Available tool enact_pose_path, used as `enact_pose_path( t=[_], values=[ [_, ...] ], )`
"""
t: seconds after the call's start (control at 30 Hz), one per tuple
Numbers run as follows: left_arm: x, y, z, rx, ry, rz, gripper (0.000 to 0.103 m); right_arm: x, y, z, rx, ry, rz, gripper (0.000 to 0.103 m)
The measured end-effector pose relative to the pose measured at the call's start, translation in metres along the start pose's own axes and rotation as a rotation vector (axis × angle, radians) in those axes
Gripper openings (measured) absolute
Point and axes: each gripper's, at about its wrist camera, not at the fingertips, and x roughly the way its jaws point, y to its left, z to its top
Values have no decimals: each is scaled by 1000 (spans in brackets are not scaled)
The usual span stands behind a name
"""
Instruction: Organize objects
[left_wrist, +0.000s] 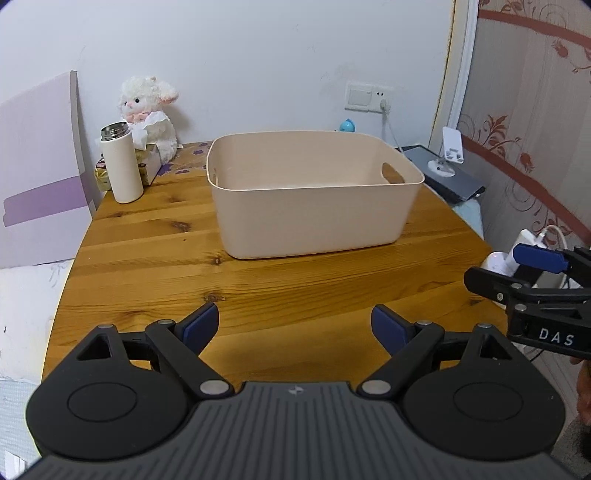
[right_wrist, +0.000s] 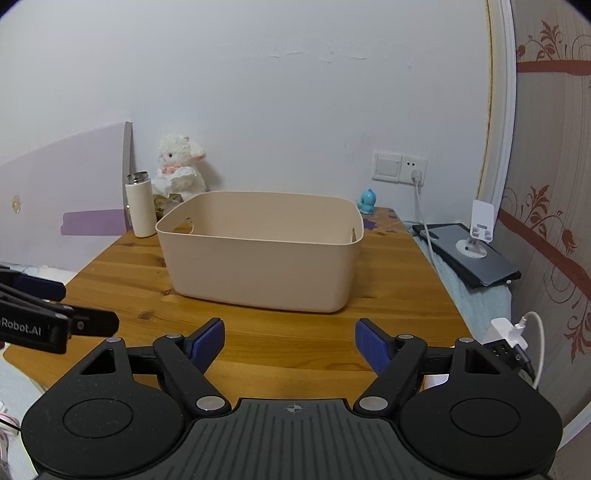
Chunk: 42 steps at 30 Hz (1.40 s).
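A beige plastic bin (left_wrist: 314, 206) with handle cut-outs stands on the wooden table (left_wrist: 155, 266); it also shows in the right wrist view (right_wrist: 258, 258). Its inside looks empty as far as I can see. My left gripper (left_wrist: 295, 328) is open and empty above the table's near edge, short of the bin. My right gripper (right_wrist: 290, 345) is open and empty, also short of the bin. A white thermos (left_wrist: 122, 166) without a lid and a plush lamb (left_wrist: 151, 110) stand at the back left. A small blue toy (right_wrist: 367, 201) sits behind the bin.
A tissue box (left_wrist: 147, 162) lies under the lamb. A purple-striped board (left_wrist: 40, 177) leans at the left. A dark tablet with a white phone stand (right_wrist: 476, 229) lies off the table's right side. A white charger (right_wrist: 509, 332) sits near right. Wall socket (right_wrist: 399, 168) behind.
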Motion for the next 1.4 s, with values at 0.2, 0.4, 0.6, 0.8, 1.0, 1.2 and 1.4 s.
enact_pose_path(
  t=[0.2,0.4,0.6,0.8,1.0,1.2,1.4],
  values=[
    [-14,-5,-3,26,-19,44,90,-14,0,-2,-17,-7,-2,79],
    [-26,-9,-3,25,-25,25,90,-25,0,-2,-33,-17,-5,80],
    [-30,-17,-4,57,-28,28,90,-29,-3,-2,-27,-20,-10,80],
    [-34,-17,-3,62,-35,31,90,-28,-6,-2,-23,-13,-8,80],
    [-35,-14,-1,45,-35,36,91,-25,-8,-2,-20,0,-3,81],
    [-33,-13,0,49,-33,44,91,-24,-10,-2,-16,1,-2,84],
    [-30,-10,1,45,-26,44,91,-21,-10,-1,-14,9,-4,85]
  ],
)
